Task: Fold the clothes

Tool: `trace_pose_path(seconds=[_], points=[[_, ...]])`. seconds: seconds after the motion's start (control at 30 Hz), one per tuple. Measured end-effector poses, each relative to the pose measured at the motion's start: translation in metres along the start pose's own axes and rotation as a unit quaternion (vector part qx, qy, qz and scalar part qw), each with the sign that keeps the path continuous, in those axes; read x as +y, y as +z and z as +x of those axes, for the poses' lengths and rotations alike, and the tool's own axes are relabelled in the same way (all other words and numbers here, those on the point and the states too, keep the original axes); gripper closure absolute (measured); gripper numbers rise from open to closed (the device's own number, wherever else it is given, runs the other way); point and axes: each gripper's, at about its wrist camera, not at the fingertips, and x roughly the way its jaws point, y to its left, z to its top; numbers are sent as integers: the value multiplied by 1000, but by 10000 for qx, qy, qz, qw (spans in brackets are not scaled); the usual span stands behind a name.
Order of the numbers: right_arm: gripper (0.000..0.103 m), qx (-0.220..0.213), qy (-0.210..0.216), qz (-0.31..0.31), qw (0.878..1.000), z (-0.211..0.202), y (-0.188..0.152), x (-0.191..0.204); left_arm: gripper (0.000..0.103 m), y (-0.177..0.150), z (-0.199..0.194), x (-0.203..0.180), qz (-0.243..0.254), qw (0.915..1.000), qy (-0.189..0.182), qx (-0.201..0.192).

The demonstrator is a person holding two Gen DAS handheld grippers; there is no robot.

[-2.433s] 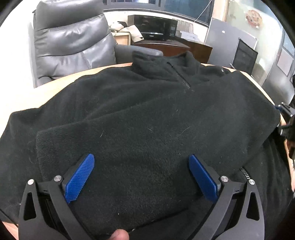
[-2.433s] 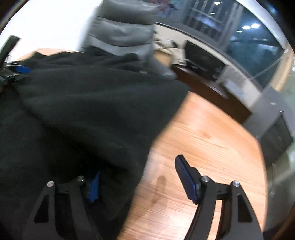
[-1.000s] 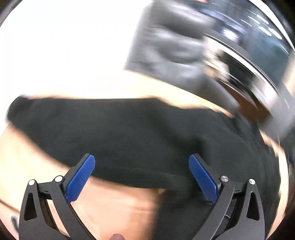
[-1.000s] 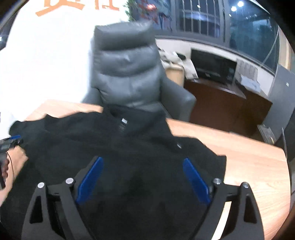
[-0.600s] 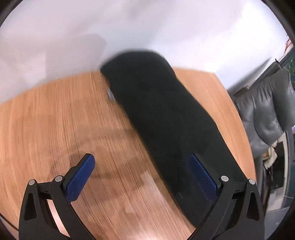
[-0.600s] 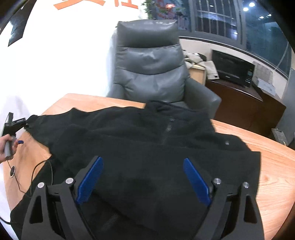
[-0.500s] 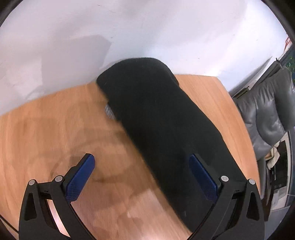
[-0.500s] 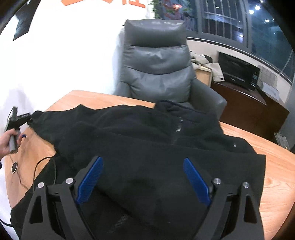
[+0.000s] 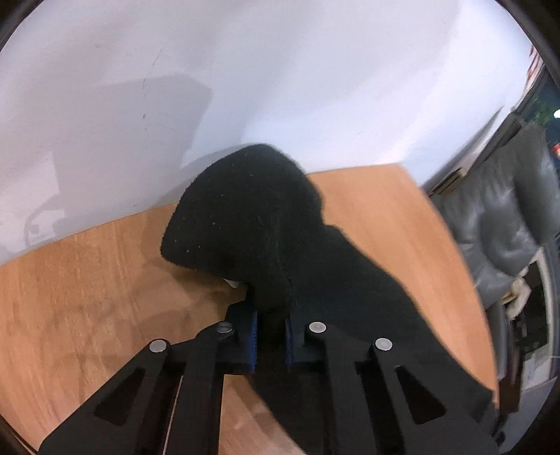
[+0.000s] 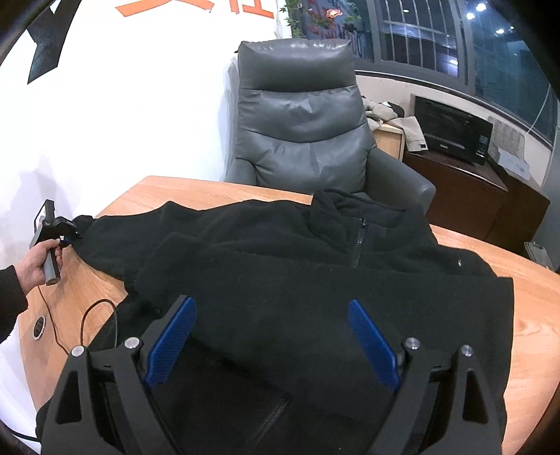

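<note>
Cuff [image 9: 241, 213] of the fleece [image 10: 315, 280] now sits pinched in the left gripper [image 9: 271, 341], whose fingers were spread half a second ago; right gripper [image 10: 273, 339] hovers spread over the body on the table [image 10: 535, 297], so the sleeve can probably fold in next

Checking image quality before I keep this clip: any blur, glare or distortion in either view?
Left wrist view: mild motion smear on the wooden table, soft shadows on the white wall, black fleece sleeve fairly sharp. Right wrist view: sharp, strong fisheye bending, ceiling lights reflected in the dark windows.
</note>
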Motion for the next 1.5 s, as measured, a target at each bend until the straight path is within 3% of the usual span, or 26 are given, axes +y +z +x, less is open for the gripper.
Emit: trace_pose_path(seconds=[0.13,0.27,0.37,0.43,0.5,0.6,0.67,0.77,0.87,1.0,1.17,1.23,1.33,1.4,1.5], points=[[11,-135,0,81,9999,-16,-5,-1,95,-10,-55,-33,28,9959,-809,-402],[11,-476,93,202,9986,-40,-4,-9,95,-40,-130,-91,379,9825,-1692,-684],[11,-768,215,418,9959,-58,-2,-21,95,-84,-174,-171,1005,9603,-2525,-624],[11,-935,279,563,9936,-72,-1,-30,95,-118,-185,-231,1411,9416,-3035,-365],[11,-1110,336,684,9909,-90,-1,-43,95,-176,-189,-283,1776,9255,-3345,-39],[11,-1370,341,857,9863,-122,-2,-71,96,-265,-199,-319,2007,9108,-3560,582],[11,-1506,279,967,9835,-144,-5,-94,96,-306,-204,-336,2174,9073,-3527,723],[11,-1580,175,1065,9815,-168,-13,-125,96,-338,-195,-323,2330,9036,-3451,1006],[11,-1481,172,1210,9814,-179,-24,-153,96,-394,-185,-355,2571,9016,-3265,1202],[11,-1353,310,1523,9785,-175,-36,-176,95,-448,-175,-352,3021,8939,-3023,1353],[11,-1395,347,1591,9767,-171,-38,-184,91,-460,-160,-365,3434,8834,-2872,1385],[11,-1288,397,1614,9776,-163,-38,-186,74,-457,-175,-362,3402,8749,-3104,1501],[10,-962,528,1684,9796,-136,-33,-188,54,-438,-219,-334,3450,8555,-3636,1299],[7,-654,693,1789,9792,-110,-30,-191,44,-417,-242,-313,3404,8519,-3802,1178],[6,3,967,2108,9727,-58,-33,-197,23,-375,-257,-269,3444,8595,-3669,897]])
